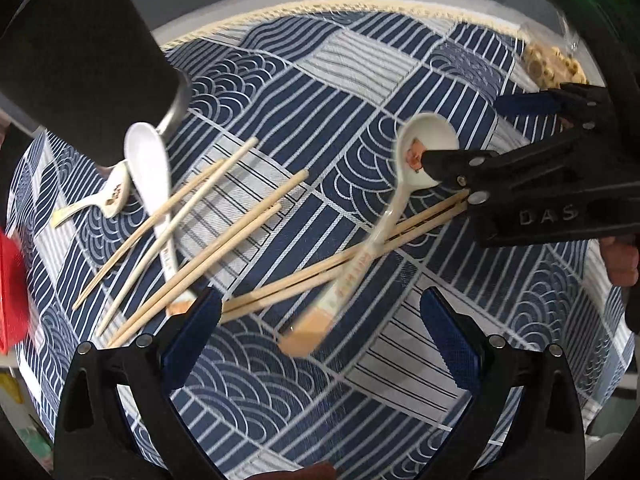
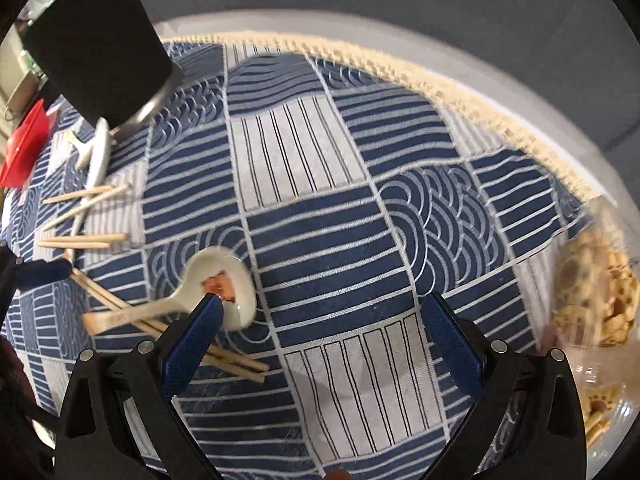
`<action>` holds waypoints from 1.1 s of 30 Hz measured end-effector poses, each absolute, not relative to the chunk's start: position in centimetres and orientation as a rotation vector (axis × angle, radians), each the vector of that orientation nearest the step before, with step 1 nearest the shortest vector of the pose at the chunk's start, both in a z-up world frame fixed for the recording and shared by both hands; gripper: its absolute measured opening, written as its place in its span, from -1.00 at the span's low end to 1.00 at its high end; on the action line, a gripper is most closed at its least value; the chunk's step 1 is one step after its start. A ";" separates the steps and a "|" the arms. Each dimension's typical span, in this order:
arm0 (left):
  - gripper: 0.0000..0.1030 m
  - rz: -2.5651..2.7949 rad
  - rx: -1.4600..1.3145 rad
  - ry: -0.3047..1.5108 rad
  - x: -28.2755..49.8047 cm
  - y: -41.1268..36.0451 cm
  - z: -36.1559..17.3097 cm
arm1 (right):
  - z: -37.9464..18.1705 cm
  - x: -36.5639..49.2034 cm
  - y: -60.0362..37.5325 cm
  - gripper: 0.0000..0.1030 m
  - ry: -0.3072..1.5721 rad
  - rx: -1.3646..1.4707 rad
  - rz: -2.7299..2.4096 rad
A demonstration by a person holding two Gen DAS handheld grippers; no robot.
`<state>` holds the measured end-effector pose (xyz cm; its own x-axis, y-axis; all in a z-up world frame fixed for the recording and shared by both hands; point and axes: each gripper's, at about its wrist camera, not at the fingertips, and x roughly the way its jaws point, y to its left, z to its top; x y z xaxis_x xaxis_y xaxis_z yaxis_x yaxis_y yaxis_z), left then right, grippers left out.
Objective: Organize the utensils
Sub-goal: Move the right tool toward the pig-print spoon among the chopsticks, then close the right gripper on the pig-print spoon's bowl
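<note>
A white ceramic spoon with a red picture lies on the blue patterned cloth, its handle across a pair of chopsticks. It also shows in the right wrist view. My right gripper is open, its left finger over the spoon bowl's edge. It shows in the left wrist view. My left gripper is open and empty above the spoon's handle end. A plain white spoon, a small spoon and more chopsticks lie to the left.
A black cylindrical holder stands at the back left, also in the right wrist view. A red object sits at the left edge. A clear container of snacks sits at the right. The cloth's fringed edge runs along the back.
</note>
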<state>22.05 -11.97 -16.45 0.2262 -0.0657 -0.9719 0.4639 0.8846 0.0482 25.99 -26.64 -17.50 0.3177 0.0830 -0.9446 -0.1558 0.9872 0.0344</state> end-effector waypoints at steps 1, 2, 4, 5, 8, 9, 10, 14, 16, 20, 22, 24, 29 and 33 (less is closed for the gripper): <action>0.91 -0.379 0.368 1.300 22.2 -12.0 -16.8 | -17.5 25.9 -26.6 0.87 1.231 -0.070 0.162; 0.91 -0.388 0.363 1.290 22.2 -12.0 -16.7 | -17.5 25.8 -26.6 0.87 1.225 -0.074 0.166; 0.92 -0.406 0.364 1.290 22.4 -12.0 -16.8 | -17.6 25.6 -26.6 0.88 1.215 -0.074 0.171; 0.92 -0.417 0.351 1.300 22.5 -11.9 -17.0 | -17.6 25.4 -26.6 0.88 1.213 -0.075 0.173; 0.92 -0.445 0.373 1.308 22.8 -11.8 -17.0 | -17.6 25.0 -26.5 0.88 1.205 -0.065 0.165; 0.93 -0.453 0.381 1.315 23.0 -12.0 -17.0 | -17.5 24.9 -26.5 0.88 1.190 -0.053 0.150; 0.93 -0.457 0.384 1.313 23.2 -12.1 -17.0 | -17.3 24.3 -26.8 0.88 1.173 -0.042 0.138; 0.92 -0.480 0.388 1.282 23.2 -11.9 -16.9 | -17.1 23.6 -26.9 0.88 1.165 -0.040 0.137; 0.92 -0.470 0.374 1.274 23.2 -12.0 -16.9 | -17.1 23.8 -26.9 0.87 1.170 -0.040 0.130; 0.73 -0.469 0.368 1.274 22.6 -11.0 -16.2 | -17.1 24.4 -26.8 0.86 1.207 -0.027 0.107; 0.57 -0.486 0.380 1.267 22.2 -10.9 -15.8 | -17.2 25.0 -26.7 0.85 1.205 -0.012 0.112; 0.45 -0.490 0.375 1.265 22.1 -11.0 -15.2 | -16.9 24.8 -26.8 0.82 1.205 0.025 0.145; 0.19 -0.518 0.337 1.266 22.5 -10.9 -14.1 | -15.9 24.7 -26.5 0.05 1.186 0.009 0.204; -0.14 -0.542 0.326 1.269 23.1 -10.6 -13.8 | -15.7 24.9 -26.7 -0.60 1.208 0.098 0.270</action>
<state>23.10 -10.60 -13.78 0.1969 -0.2030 -0.9592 0.5521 0.8314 -0.0627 24.90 -26.70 -15.66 0.3274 0.2574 -0.9091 -0.1539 0.9638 0.2175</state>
